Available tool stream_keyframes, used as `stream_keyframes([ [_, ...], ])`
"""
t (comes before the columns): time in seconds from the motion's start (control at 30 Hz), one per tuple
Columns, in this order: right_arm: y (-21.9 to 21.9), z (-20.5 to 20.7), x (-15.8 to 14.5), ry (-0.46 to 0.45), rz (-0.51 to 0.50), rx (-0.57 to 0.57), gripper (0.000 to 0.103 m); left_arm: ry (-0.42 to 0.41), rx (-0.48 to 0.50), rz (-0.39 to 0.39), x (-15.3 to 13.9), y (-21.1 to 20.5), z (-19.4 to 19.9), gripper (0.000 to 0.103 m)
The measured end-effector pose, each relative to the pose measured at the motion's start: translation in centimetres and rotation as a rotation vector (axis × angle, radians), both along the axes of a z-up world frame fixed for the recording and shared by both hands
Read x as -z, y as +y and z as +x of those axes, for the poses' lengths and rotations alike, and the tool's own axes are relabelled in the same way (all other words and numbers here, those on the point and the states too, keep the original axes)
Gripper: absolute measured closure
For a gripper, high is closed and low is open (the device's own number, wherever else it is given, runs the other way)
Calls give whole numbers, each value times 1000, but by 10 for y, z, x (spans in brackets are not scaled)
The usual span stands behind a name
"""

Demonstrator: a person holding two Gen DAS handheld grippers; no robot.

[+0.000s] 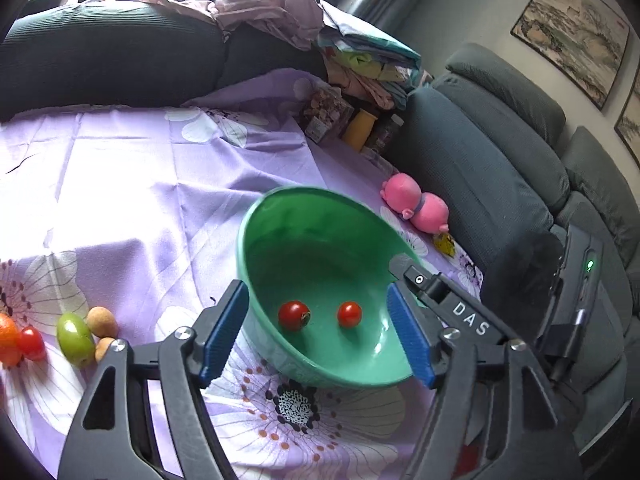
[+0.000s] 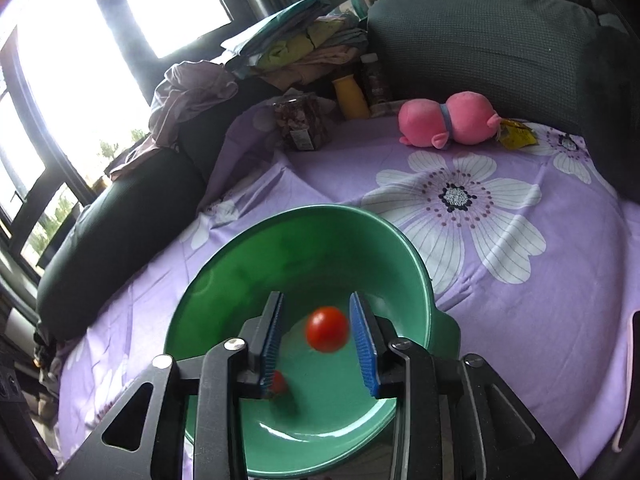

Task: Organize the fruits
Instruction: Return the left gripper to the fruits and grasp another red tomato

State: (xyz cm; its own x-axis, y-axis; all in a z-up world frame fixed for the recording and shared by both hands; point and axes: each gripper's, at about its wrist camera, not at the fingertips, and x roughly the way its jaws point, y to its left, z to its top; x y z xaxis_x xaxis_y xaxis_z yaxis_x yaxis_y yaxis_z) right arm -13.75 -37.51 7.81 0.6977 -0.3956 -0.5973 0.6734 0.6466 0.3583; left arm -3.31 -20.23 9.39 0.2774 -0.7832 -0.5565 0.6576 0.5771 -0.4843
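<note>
Blue-padded L gripper (image 1: 318, 334) spread, nothing btwn, R gripper (image 2: 318, 344) spread round loose red cherry tomato (image 2: 327, 328), 2 tomatoes in round green plastic bowl (image 1: 320, 216).

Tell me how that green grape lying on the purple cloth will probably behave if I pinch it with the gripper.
The green grape looks smooth and glossy, so it may slip between the pads. Its rounded oval shape suggests it could roll sideways if nudged, though the soft purple cloth and the small brown fruit right beside it may check that. It probably bruises under a hard squeeze.
</note>
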Motion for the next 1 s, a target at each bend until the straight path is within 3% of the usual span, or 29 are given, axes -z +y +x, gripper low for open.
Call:
stream_keyframes([
  [0.03, 3, 2, -1, -4, -14, -11, 37, -7, -27, -12, -6, 10, 1, 29],
  [0.07, 6, 5, -3, -4, -29, -23, 35, -13, -57, -19, -12, 20, 1, 29],
  [0.27, 29, 26, -9, 15, -150, -69, 35, -79, -331, 80, -37, 95, 0, 24],
  [0.33, 35, 37, -7, 62, -194, -68, 35, -64, -424, 104, -33, 122, 1, 24],
  [0.43, 45, 51, -3, 162, -286, -43, 36, 19, -491, 78, -8, 156, 1, 22],
  [0.5, 51, 57, -1, 214, -351, -22, 36, 53, -499, 105, 14, 166, 6, 22],
  [0.6, 59, 60, -3, 213, -407, -35, 36, 99, -518, 199, 40, 173, 16, 23],
  [0.7, 66, 63, -1, 252, -458, -36, 36, 143, -542, 157, 55, 179, 28, 23],
  [0.77, 72, 64, 0, 280, -495, -14, 36, 183, -546, 170, 64, 182, 31, 23],
  [0.87, 79, 58, -6, 266, -487, -50, 36, 163, -553, 189, 64, 184, 29, 23],
  [1.0, 88, 49, -11, 219, -412, -146, 36, 176, -562, 156, 61, 193, 29, 23],
])
